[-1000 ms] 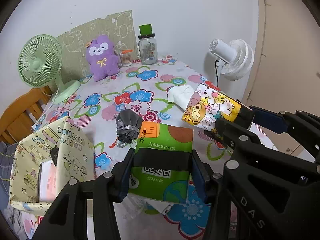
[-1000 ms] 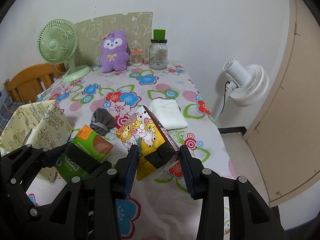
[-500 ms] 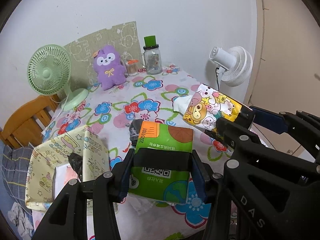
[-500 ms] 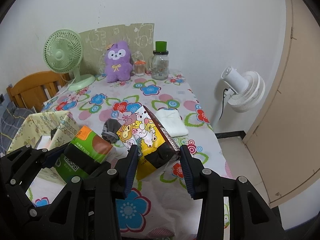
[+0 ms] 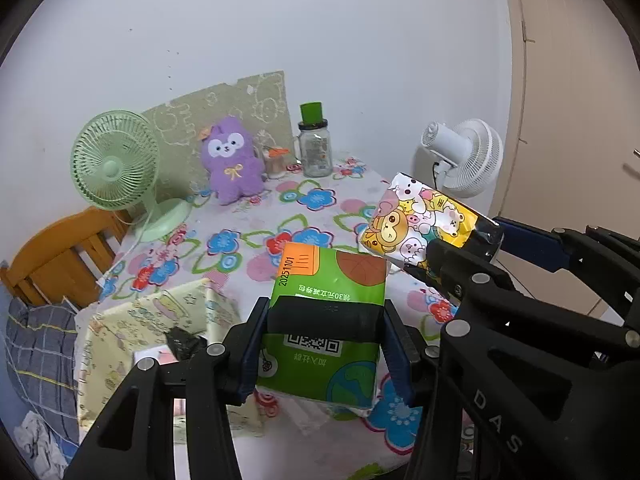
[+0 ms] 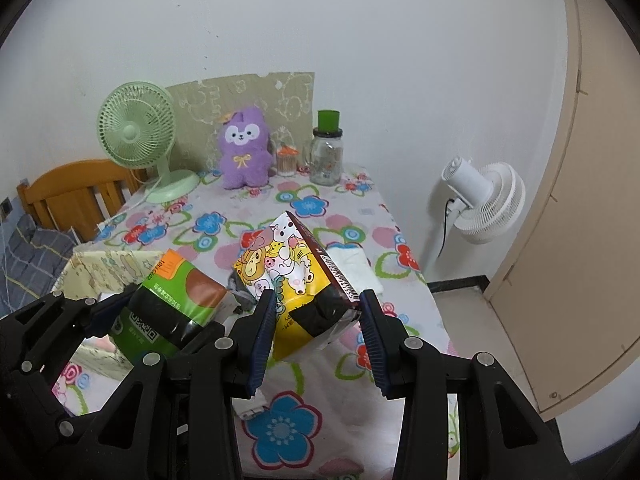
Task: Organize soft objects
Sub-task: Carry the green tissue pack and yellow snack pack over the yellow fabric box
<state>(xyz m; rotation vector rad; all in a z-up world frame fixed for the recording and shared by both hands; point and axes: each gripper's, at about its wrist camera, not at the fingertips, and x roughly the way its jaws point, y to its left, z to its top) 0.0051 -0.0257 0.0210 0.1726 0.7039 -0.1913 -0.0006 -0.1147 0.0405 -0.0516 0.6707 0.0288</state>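
Now, starting at the lower left of the left wrist view: an open fabric box (image 5: pixel 120 320) with pale yellow print, standing at the near left edge of the floral surface (image 5: pixel 312 200), something dark and something pink inside, contents otherwise hard to make out.

Just right of it, at lower centre: the left gripper (image 5: pixel 325 312), jaws part open and pressed on the two sides of a green tissue pack (image 5: pixel 328 280). Pack clamped near its middle by a dark band, long axis running forward and away from the jaws, far end raised, lifted clear of the surface.

Further right, at mid right of the same view: a cartoon-print tissue pack (image 5: pixel 424 220) sticking out toward upper left. In the right wrist view, seen gripped in the right gripper (image 6: pixel 319 298), jaws narrower, squeezed on the pack's near end, long axis likewise forward and tilted up, also off the surface.

Key relation, as a judgement: box down and to the left of both packs, nearest the left jaws, so probably the green pack first, swung left and lowered lengthwise into the opening. Cartoon pack well right of the box, with the left gripper between it and the box; likely to wait or cross over after.

Left on the surface behind the packs: a grey pouch (image 6: pixel 240 284) and a white folded cloth (image 6: pixel 356 268).
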